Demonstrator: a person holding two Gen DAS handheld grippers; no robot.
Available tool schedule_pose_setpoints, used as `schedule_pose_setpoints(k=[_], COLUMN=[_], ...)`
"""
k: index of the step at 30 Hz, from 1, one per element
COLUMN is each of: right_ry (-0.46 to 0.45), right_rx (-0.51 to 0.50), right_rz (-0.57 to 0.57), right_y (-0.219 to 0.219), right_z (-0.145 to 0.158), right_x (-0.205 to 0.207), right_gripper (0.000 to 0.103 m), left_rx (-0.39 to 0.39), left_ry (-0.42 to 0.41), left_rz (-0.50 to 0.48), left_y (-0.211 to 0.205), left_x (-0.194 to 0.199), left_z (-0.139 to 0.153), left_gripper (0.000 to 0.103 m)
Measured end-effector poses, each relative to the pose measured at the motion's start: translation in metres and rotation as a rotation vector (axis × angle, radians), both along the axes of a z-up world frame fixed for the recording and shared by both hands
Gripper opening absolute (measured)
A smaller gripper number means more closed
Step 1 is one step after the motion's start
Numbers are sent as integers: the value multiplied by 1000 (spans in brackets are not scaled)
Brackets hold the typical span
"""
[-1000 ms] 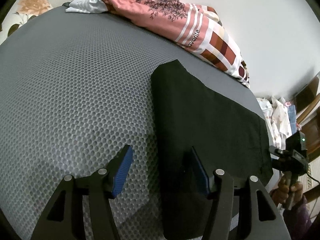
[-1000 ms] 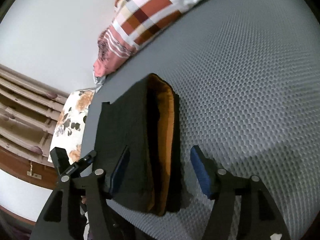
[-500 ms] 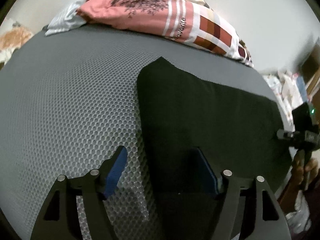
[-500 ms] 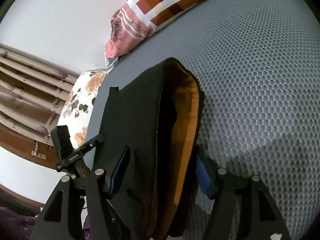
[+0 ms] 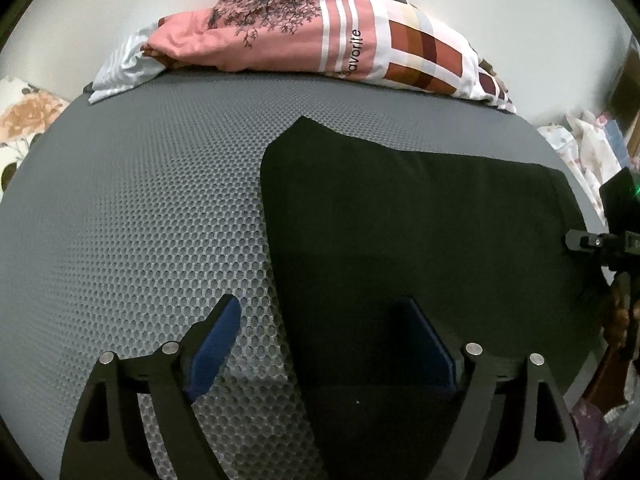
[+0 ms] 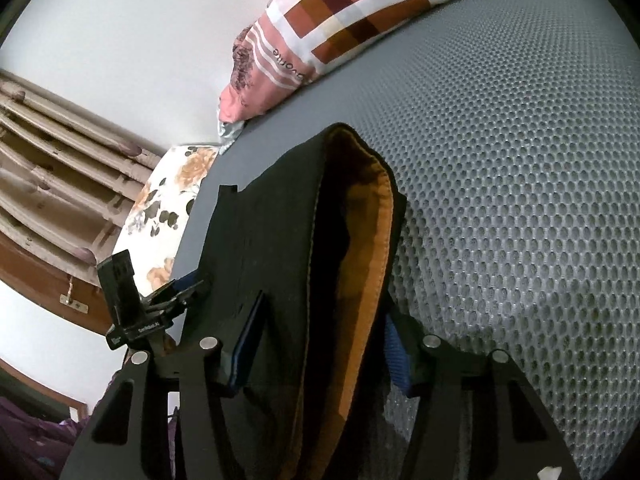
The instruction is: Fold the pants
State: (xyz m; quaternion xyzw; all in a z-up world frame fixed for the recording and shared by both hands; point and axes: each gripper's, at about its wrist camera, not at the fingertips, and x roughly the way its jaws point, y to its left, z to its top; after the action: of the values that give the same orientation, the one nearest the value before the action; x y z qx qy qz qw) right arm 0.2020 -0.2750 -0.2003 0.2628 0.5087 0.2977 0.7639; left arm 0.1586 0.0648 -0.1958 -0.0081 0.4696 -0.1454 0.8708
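Black pants (image 5: pixel 412 236) lie flat on the grey mesh mattress (image 5: pixel 132 220). My left gripper (image 5: pixel 324 340) is open and straddles the pants' left edge, one pad on the mattress, one over the cloth. In the right wrist view the pants' waistband end (image 6: pixel 320 240) gapes, showing an orange lining (image 6: pixel 362 264). My right gripper (image 6: pixel 320 344) is open with its jaws on either side of that waistband end. The right gripper shows at the far right of the left wrist view (image 5: pixel 600 242), and the left gripper at the left of the right wrist view (image 6: pixel 160 304).
A pink, white and brown patterned blanket (image 5: pixel 332 48) is heaped along the mattress's far edge by the white wall. A floral sheet (image 6: pixel 160 216) and wooden slats (image 6: pixel 52 168) lie beyond the mattress's side. More cloth (image 5: pixel 580 152) lies off the right edge.
Both grippers have moved in closer to the pants. The right gripper's jaws now stand around the waistband end, which fills more of its view. The left gripper has turned to face the blanket.
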Motion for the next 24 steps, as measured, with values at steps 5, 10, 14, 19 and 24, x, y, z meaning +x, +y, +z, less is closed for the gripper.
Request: schedule_pose_setpoints(k=[5, 10, 14, 19, 24], right_ry=[-2, 30, 32, 32, 35], right_rx=[-4, 20, 22, -5, -4], right_rz=[7, -25, -39, -28, -17], right_y=[-1, -4, -4, -3, -5], right_z=[0, -1, -1, 1, 0], right_x=[0, 2, -2, -9, -21], right_gripper=[51, 51, 51, 43, 41], left_rx=[19, 18, 10, -10, -25], left_ry=[-8, -11, -10, 1, 1], left_rz=[-7, -12, -10, -8, -17], left_y=[-3, -3, -2, 1, 3], left_x=[1, 1, 1, 2, 2], left_z=[0, 1, -1, -2, -2], left_gripper=[88, 88, 89, 90, 91])
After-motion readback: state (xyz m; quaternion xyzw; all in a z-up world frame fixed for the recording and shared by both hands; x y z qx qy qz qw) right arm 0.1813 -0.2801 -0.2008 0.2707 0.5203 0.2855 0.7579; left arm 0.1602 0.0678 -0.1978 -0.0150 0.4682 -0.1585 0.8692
